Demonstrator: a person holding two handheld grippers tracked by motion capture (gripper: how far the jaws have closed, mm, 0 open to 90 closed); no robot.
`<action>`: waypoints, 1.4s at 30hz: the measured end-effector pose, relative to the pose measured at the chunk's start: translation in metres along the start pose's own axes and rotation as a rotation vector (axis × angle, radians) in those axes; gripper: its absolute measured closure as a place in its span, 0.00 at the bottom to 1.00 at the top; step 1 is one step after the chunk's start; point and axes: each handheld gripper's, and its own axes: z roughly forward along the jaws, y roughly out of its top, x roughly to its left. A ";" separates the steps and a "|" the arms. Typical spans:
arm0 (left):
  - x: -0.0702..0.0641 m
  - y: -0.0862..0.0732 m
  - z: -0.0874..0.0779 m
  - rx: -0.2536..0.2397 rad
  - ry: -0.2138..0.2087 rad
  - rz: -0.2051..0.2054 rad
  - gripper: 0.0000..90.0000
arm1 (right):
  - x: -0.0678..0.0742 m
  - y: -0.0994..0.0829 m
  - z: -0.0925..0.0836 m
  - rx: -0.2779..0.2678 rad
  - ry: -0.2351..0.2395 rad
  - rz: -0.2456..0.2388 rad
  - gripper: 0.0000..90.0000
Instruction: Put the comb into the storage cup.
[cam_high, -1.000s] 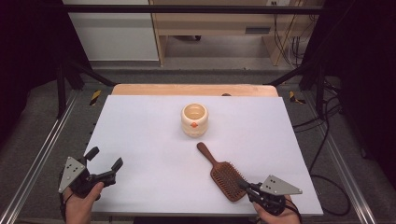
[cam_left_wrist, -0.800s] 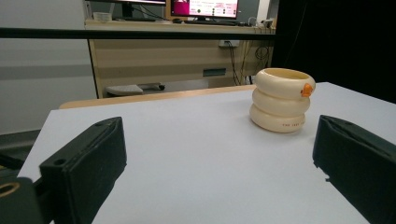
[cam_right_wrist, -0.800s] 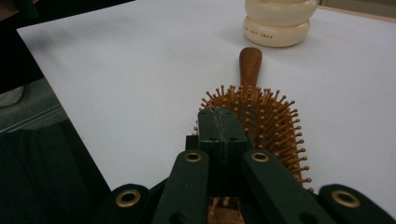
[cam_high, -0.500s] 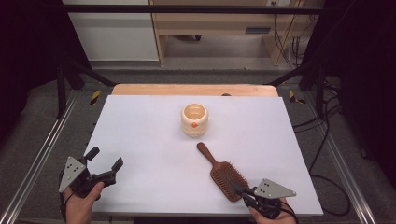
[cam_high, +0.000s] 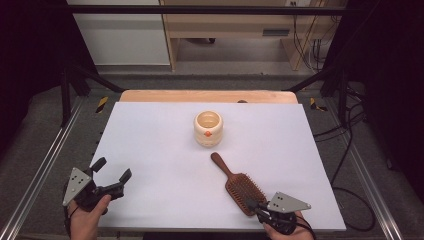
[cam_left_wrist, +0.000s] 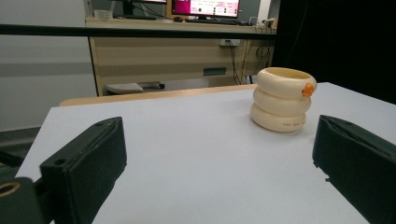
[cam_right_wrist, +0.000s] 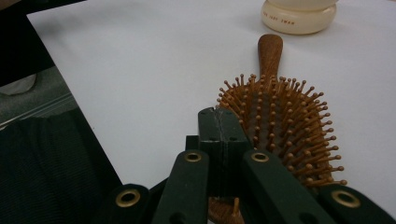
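The right tool (cam_high: 254, 204) is hovering at the near end of the wooden hairbrush (cam_high: 243, 187) — its jaws pressed together, gripping nothing. The brush is lying bristles-up on the white tabletop (cam_high: 150, 150), its handle pointing toward the cream ringed cup (cam_high: 208, 128). The left tool (cam_high: 111, 174) is resting with jaws apart — well away at the near left corner.

**What the views cut off or cover**

In the right gripper view, the right claw (cam_right_wrist: 219, 122) covers the near end of the hairbrush (cam_right_wrist: 280, 116), whose lowest bristles vanish behind the claw's links. Beyond the brush handle, the cream holder (cam_right_wrist: 299, 16) is cut by the top edge, and the small print on its base is unreadable. In the left gripper view, both jaws of the left claw (cam_left_wrist: 219, 158) run off the bottom edge.
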 end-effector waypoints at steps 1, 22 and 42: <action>0.000 0.000 0.000 0.001 0.001 0.001 0.03 | 0.000 0.000 0.000 0.000 0.000 0.000 1.00; -0.001 -0.001 0.002 0.012 -0.003 0.003 0.03 | 0.004 -0.002 0.009 0.052 0.043 -0.016 1.00; -0.001 -0.001 0.002 0.011 -0.009 0.005 0.04 | 0.010 -0.008 0.015 0.141 0.068 -0.061 1.00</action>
